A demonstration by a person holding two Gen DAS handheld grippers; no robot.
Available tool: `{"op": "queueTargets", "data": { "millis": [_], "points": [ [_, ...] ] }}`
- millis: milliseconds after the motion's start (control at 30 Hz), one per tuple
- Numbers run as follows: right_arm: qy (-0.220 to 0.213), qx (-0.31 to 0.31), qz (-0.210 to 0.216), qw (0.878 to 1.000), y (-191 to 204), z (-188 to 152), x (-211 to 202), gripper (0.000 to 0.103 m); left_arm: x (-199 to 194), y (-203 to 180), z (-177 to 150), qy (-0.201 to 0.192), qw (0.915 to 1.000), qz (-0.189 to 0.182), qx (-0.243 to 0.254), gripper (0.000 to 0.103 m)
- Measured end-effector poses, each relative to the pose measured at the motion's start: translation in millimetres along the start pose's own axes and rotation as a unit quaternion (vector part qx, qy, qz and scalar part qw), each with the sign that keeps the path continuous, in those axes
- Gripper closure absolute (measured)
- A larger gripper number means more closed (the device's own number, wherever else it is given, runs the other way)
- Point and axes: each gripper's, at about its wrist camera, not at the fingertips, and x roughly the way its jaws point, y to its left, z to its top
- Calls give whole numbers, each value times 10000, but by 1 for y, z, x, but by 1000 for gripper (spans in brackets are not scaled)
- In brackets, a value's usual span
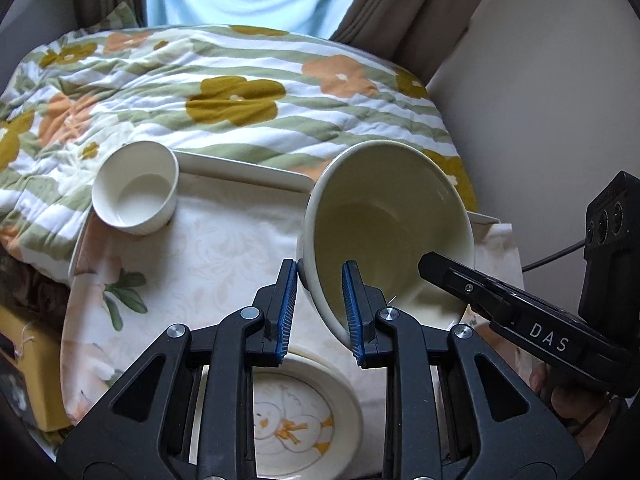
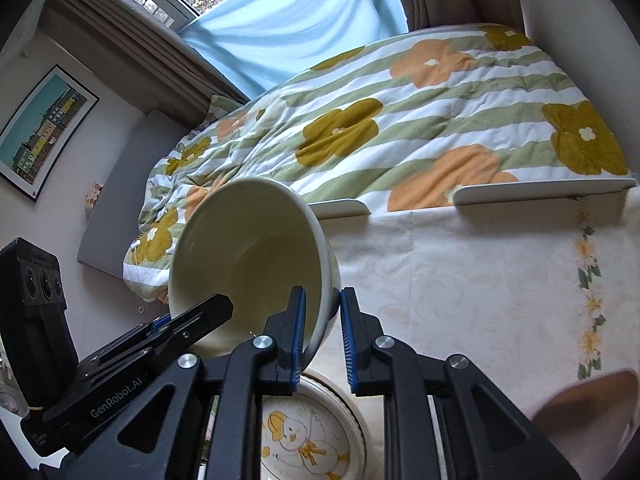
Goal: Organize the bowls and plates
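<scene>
Left gripper [image 1: 320,312] and right gripper [image 2: 322,340] each pinch the bowl [image 1: 384,224] rim; tilted, it may slip onto the duck plate [image 1: 296,420].

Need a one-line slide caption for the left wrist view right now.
Both grippers, left and right, clamp opposite rims of a tilted cream bowl above a duck-print plate.
</scene>
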Motion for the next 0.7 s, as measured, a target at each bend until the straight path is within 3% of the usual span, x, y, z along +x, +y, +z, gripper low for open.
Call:
{"op": "queueTargets", "data": {
  "millis": [333,700],
  "points": [
    [-320,184,-337,9988,-73,-41,-97,87,-7,-113,-53,80,9986,-378,367,82],
    [-231,718,-696,9947,-147,-90,-133,87,31,-187,-110,856,9908,-538,905,83]
  ]
}}
